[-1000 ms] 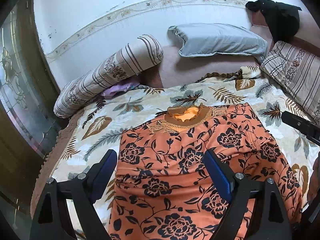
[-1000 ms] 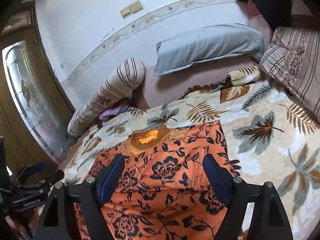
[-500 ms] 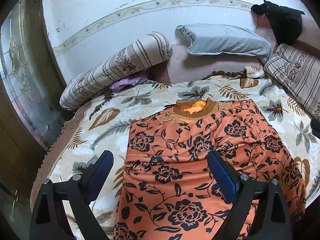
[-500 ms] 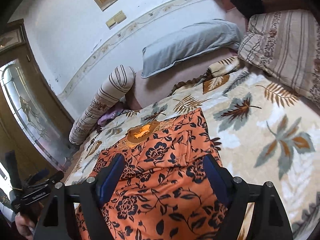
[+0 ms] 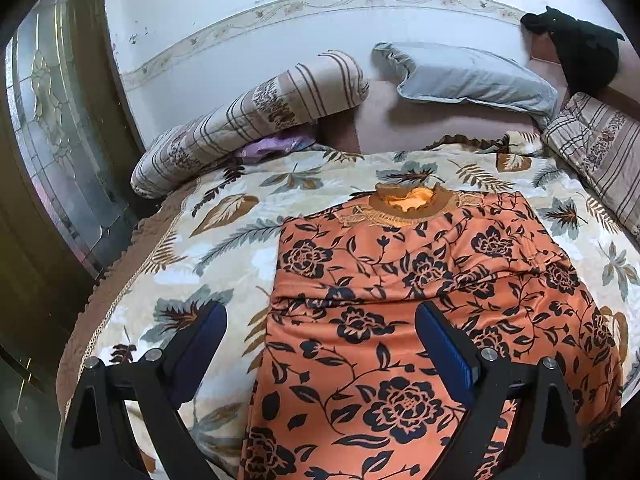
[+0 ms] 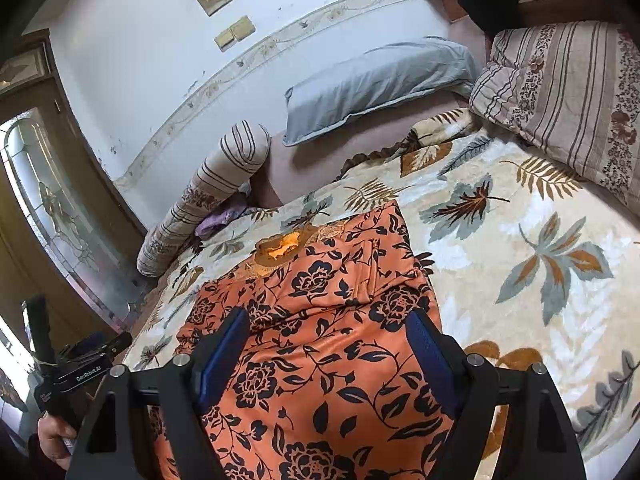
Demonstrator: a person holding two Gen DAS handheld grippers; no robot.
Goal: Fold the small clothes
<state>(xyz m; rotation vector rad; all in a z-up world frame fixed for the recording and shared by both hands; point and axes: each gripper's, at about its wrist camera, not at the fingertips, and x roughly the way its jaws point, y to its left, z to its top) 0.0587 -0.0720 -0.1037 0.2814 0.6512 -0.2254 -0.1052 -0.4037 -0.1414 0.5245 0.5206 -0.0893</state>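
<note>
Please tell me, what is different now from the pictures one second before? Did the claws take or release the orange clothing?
Both claws drew back and rose, so more of the bed shows. The left claw and the right claw are open and hold nothing; neither took or released anything. The right claw also turned to its right. The orange floral garment lies spread on the leaf-print blanket as before; pillows unchanged.

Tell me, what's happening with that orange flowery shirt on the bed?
A person is folding the orange flowered top, using a gripper tool in each hand. The top lies on the leaf-patterned blanket, sides already folded in, collar toward the pillows. The left gripper and the right gripper are both open above the top's lower part, holding nothing. The next fold has not started.
</note>
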